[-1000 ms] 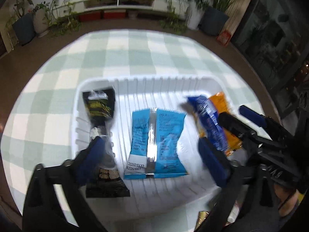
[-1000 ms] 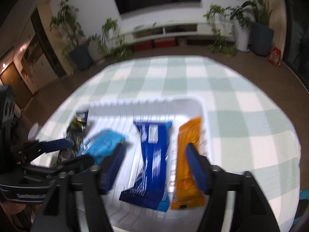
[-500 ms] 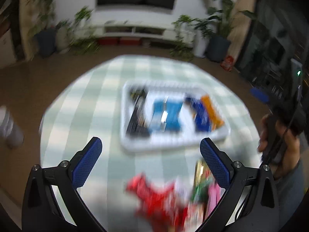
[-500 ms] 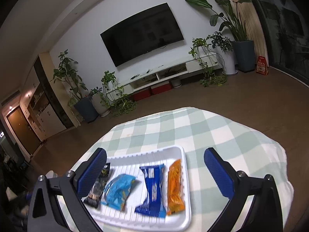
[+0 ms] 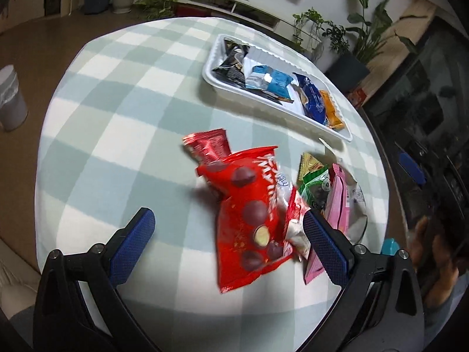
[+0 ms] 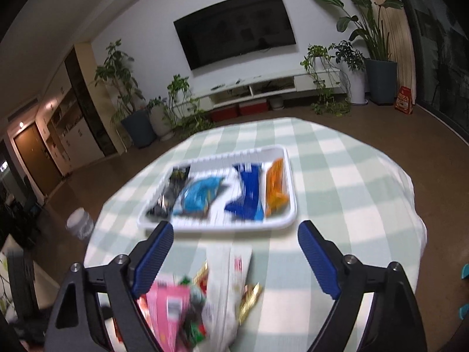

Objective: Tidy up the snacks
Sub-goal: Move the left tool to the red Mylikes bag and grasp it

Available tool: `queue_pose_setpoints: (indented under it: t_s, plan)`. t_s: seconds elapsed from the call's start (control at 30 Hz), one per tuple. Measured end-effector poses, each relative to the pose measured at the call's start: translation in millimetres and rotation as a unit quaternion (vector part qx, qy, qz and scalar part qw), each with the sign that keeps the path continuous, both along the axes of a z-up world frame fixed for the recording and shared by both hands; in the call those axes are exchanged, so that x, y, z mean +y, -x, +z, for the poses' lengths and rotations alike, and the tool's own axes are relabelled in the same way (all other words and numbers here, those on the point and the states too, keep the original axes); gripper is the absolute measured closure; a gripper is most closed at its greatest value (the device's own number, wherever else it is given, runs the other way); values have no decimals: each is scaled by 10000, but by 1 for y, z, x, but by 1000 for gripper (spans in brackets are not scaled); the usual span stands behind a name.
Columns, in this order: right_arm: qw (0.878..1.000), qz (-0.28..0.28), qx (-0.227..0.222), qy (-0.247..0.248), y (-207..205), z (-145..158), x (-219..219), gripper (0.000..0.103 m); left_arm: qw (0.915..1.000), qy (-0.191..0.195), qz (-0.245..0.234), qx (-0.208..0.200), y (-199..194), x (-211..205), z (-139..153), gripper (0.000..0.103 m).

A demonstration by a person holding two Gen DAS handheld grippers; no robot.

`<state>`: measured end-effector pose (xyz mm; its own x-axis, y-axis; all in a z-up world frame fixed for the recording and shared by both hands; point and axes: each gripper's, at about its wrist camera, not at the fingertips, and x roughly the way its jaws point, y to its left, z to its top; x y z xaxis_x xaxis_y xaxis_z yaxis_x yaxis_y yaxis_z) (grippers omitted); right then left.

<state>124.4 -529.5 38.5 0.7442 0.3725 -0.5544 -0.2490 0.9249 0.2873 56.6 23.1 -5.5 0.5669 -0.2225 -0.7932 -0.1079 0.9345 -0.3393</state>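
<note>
1. While both grippers hover over the desk [image 5: 123,94], left gripper [image 5: 225,243] fingers gape wide, empty, above a red bag [image 5: 252,214].
2. Right gripper [image 6: 236,256] also spread wide, empty.
3. Tray [image 5: 263,95] holds four snacks (loose pile nearby).

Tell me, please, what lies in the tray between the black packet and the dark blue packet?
In the white tray, a light blue packet lies between the black packet and the dark blue packet. Both wrist views show it.

Home living room: wall television [image 6: 234,28], houseplants [image 6: 369,20]
</note>
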Motion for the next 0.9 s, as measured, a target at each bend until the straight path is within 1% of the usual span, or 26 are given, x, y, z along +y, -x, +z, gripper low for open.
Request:
queue_pose_setpoints:
  t_s: [0.17,0.23,0.3,0.4,0.5,0.57,0.6,0.63,0.67,0.73,0.8,0.87,0.9]
  plan:
    - [10000,-46,56,-24,4,-5,-2,24,9996,-9,158,241,-22,5,-14,1]
    - [9999,-39,93,-37,2,-6,-3,25,9992,-58,204,327,-26,7,-19,1]
    - [9999,-28,161,-20,0,-9,-2,26,9993,-104,193,316,-29,7,-21,1]
    - [9997,-7,250,-2,-1,-12,0,27,9990,-281,103,318,-30,0,-20,1]
    - [9996,14,267,-14,0,-12,0,27,9980,-515,-122,352,-31,-16,-24,1]
    - [9996,13,270,-20,0,-12,0,27,9970,-695,-215,278,-30,-22,-25,2]
    - [9996,7,272,-28,0,-12,0,27,9971,-686,-222,244,-29,-21,-24,7]
    - [9996,-4,273,-35,0,-12,-1,27,9976,-627,-178,237,-29,-17,-24,14]
    - [9996,-7,273,-37,0,-12,0,27,9979,-597,-143,224,-28,-13,-24,17]
    - [9996,-18,281,-63,0,-12,-1,27,9982,-540,-52,241,-28,-3,-22,30]
    - [9996,-19,288,-72,0,-12,-1,27,9980,-547,-42,314,-30,0,-23,31]
    - [9996,-9,279,-58,0,-12,-1,27,9967,-701,-75,390,-32,-5,-22,31]
    - [9996,-1,272,-47,0,-12,-1,27,9968,-696,-39,400,-33,-6,-22,30]
